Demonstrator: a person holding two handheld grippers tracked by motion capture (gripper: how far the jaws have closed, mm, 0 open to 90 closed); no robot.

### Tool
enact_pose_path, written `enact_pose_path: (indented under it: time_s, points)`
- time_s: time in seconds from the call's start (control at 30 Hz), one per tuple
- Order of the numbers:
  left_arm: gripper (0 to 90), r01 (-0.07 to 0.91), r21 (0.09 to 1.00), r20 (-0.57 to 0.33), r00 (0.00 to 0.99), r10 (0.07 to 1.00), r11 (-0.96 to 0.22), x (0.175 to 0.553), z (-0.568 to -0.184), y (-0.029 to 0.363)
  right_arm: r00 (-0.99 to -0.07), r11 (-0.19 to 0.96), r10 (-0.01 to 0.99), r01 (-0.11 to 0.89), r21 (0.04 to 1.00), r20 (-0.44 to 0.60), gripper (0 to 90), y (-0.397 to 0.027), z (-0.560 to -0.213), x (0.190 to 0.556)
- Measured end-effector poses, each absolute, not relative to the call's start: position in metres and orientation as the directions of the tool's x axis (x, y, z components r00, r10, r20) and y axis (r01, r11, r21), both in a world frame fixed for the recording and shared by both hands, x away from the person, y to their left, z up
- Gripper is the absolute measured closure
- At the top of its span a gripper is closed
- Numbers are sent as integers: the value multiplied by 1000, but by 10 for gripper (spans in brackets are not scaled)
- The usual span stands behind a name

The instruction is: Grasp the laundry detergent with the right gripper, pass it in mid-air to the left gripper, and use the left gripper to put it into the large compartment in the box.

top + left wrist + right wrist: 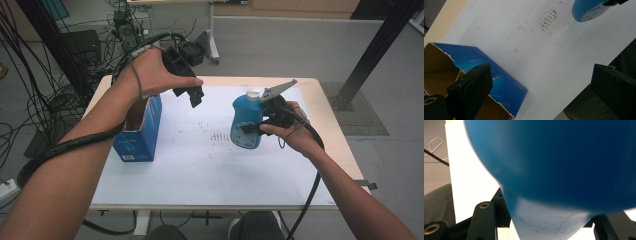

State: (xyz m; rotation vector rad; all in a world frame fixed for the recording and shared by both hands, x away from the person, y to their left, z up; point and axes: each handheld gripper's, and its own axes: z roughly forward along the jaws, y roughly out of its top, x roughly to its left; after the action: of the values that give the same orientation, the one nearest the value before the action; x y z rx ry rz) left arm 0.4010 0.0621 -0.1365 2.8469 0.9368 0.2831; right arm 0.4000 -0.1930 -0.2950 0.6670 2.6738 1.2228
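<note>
A person's right gripper [261, 121] is clenched around a blue bottle [245, 124] with a white cap, holding it upright in the air above the white-covered table [200, 170], while the left gripper [192, 94] hangs with jaws spread wide above an open blue cardboard box [142, 135].

Both forearms reach in from the near edge, raised off the table. The left hand [155, 75] carries the left gripper [192, 95] tilted downward, jaws spread wide with nothing between them. The right hand [292, 132] holds the right gripper [260, 125] level — jaws clamped tight.
</note>
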Motion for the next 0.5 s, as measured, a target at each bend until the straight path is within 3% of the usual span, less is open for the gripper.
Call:
enact_pose_path:
  time_s: [0.5]
  points:
    - [49,409,189,112,894,433,-893,392,-119,55,-948,622,315,244,744,48,434,-149,-279,410]
